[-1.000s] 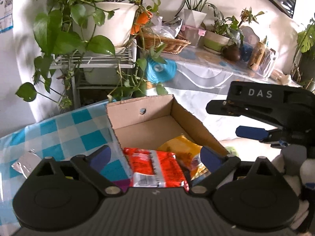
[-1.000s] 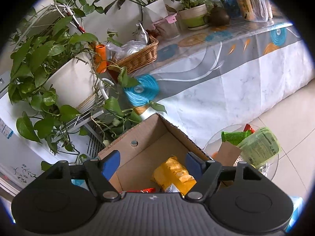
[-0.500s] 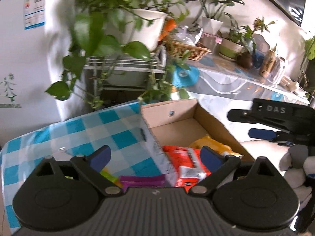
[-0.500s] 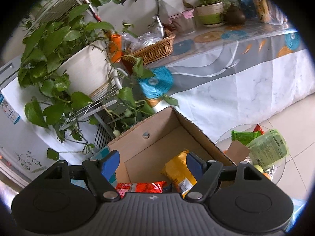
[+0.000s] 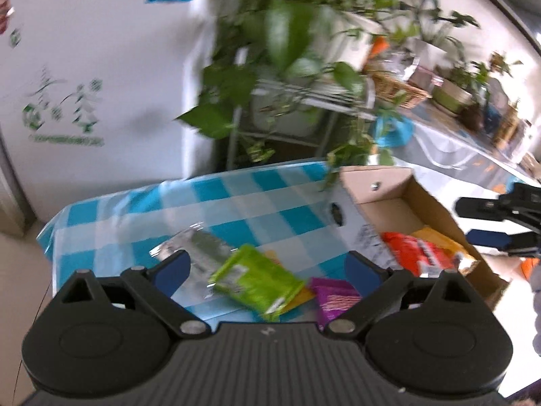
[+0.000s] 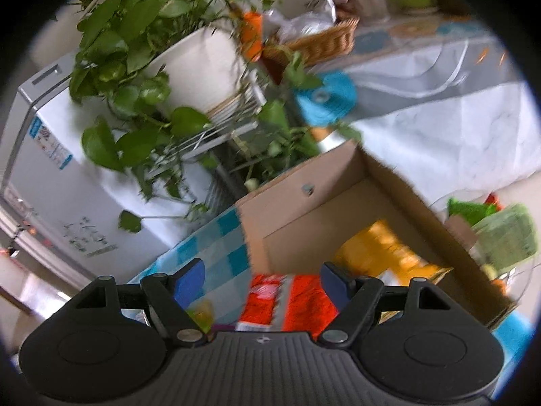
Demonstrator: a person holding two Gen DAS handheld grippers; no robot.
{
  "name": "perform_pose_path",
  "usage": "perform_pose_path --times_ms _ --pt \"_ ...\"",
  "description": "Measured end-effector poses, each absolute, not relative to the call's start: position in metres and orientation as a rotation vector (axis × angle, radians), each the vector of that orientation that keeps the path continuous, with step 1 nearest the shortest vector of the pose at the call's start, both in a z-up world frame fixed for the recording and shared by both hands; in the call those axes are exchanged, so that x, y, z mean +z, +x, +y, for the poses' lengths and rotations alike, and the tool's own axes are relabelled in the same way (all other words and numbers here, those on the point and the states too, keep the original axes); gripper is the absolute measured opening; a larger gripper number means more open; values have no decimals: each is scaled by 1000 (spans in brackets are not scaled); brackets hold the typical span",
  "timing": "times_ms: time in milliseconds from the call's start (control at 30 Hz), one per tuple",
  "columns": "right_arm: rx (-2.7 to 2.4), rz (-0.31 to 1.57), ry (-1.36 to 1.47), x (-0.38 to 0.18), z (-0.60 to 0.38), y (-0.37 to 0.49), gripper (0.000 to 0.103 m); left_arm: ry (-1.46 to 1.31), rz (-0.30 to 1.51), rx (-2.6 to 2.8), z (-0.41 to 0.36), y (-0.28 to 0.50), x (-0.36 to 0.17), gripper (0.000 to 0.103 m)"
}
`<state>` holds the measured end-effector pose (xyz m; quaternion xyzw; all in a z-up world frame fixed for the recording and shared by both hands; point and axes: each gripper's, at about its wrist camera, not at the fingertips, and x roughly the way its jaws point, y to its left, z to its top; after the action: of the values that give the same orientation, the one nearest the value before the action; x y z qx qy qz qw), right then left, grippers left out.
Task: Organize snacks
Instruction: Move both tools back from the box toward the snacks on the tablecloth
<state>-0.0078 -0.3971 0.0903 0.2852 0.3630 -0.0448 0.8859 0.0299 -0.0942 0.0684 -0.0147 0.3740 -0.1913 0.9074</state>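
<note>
The left gripper (image 5: 267,265) hung over the table with its blue-padded jaws spread wide and nothing pinched between them. Below it lay a glossy lime-green packet (image 5: 257,282), flat and rectangular, tilted across an orange packet (image 5: 297,296) of which only the edges showed. Just beside these sat a crinkled purple packet (image 5: 333,299), and to the other side a shiny silver foil wrapper (image 5: 199,247), blurred and creased. All of them rested on a smooth plastic tablecloth (image 5: 236,203) checked in blue and white.

At the cloth's right edge stood an open cardboard box (image 5: 389,199), brown and matte inside, with a white printed outer wall. Inside it lay a bright red packet (image 5: 419,252) with a silvery end seam, and next to it a yellow packet (image 5: 439,237) against the far wall.

The right gripper (image 6: 262,279) was held over the near corner of the box, its jaws parted and gripping nothing; the red packet (image 6: 294,301) showed beneath the gap and the yellow packet (image 6: 382,243) lay further in, soft with blur. Behind the box, leafy vines trailed from a round white pot (image 6: 199,67) on a wire rack (image 6: 219,128), and a woven wicker basket (image 6: 318,44) sat on a long cloth-covered table (image 6: 456,101).
</note>
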Motion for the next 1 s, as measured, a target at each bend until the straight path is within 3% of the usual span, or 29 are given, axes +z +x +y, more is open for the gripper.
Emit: perform_pose_path --times_ms 433,733,1000 --pt "146 855 661 74 -352 15 81 -57 882 -371 -57 29 39 97" --pt "-124 865 453 73 -345 10 82 10 966 -415 -59 16 16 97" --pt "-47 869 544 71 -344 4 82 115 985 -494 -67 -4 2 97"
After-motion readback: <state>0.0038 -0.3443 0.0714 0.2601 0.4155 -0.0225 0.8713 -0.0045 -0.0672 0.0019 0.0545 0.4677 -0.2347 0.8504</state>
